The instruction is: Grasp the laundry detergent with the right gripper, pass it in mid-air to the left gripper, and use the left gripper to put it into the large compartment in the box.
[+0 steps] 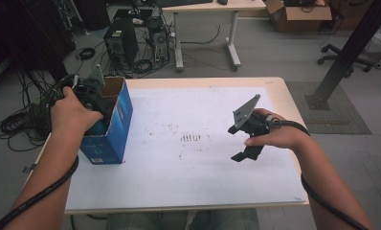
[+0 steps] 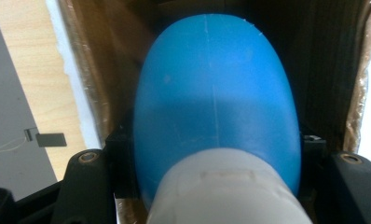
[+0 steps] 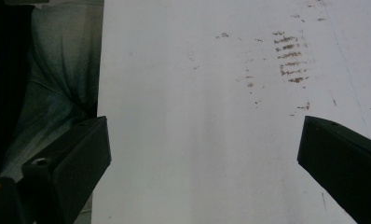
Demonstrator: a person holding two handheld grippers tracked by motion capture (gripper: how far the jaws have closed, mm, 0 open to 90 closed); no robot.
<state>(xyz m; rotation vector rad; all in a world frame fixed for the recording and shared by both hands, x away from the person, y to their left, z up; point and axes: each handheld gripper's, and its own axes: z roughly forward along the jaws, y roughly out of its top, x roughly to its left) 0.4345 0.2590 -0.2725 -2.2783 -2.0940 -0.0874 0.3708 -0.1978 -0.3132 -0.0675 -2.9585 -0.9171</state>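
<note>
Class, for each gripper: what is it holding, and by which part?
The left gripper clamps a blue bottle by its sides near the white cap, inside the box. The right gripper holds nothing.

The high view is dim and soft, with the white table (image 1: 179, 158) its brightest area and the far-left floor murky. In the left gripper view the blue bottle (image 2: 216, 93) is blurred, half-shaded, against a dark box interior. The right gripper view is grainy, with glare-washed white.
</note>
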